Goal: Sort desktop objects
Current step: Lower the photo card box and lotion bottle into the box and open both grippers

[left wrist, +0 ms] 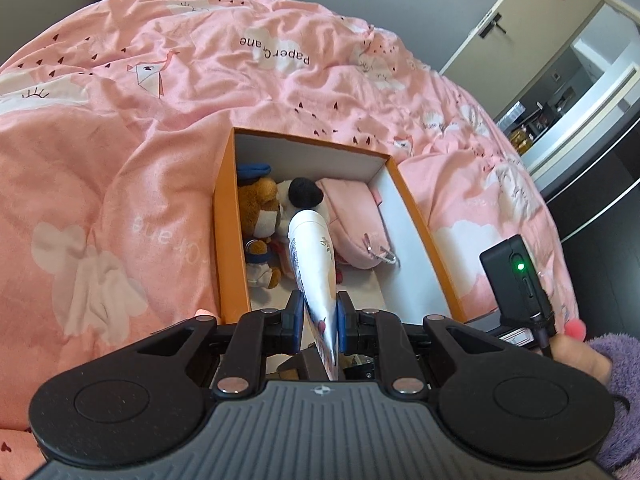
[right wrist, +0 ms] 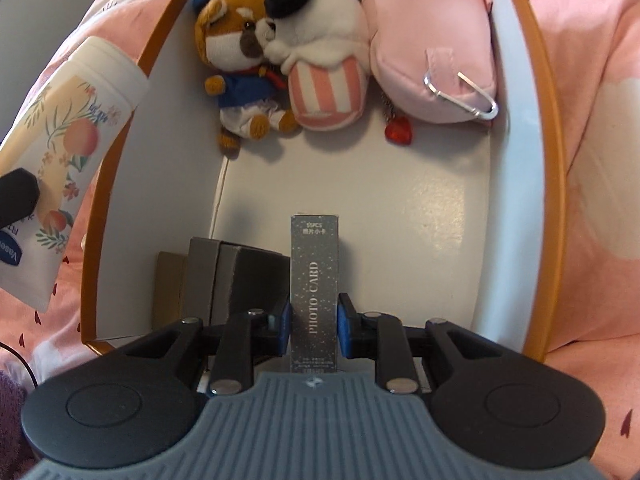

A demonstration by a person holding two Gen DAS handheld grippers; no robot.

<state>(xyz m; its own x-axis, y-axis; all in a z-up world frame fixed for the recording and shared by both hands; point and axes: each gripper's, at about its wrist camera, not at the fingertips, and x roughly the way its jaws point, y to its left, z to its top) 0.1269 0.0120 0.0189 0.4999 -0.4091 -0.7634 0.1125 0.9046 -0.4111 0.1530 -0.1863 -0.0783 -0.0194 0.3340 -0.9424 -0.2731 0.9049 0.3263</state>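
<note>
Right gripper (right wrist: pixel 314 316): we are seeing its blue pads pressing both narrow sides of the photo-card box (right wrist: pixel 314 276), a slim grey carton lettered "PHOTO CARD", held upright with its far end poking out past the fingertips. It is hanging over the white floor of the orange box (right wrist: pixel 554 184), near the front end, just beside two darker grey cartons (right wrist: pixel 236 276) already lying there.

We are judging the carton light and stiff, with flat cardboard faces that give the pads a fair purchase. The grip is sitting in the lower half; that looks sound, since the sides could dent under harder squeezing.

Left gripper (left wrist: pixel 318 316): the jaws are standing nearly together, clamped on the flattened crimped tail of a white lotion tube (left wrist: pixel 310 252). The capped end is pointing forward and down over the box. In the right wrist view the same tube, peach and flower print, is showing over the left rim.

The tube is reading as soft plastic, smooth and probably a little slippery. Held by the thin tail, the heavier cap end may swing or droop; a hold nearer the body would be steadier, though the body would give under pressure.

Further out, at the far end of the box: a bear plush (right wrist: pixel 240 64), a panda plush (right wrist: pixel 320 52), a pink pouch (right wrist: pixel 432 44) with a metal clip, and a red heart charm (right wrist: pixel 398 132). A pink quilt (left wrist: pixel 120 128) is lying around the box.
</note>
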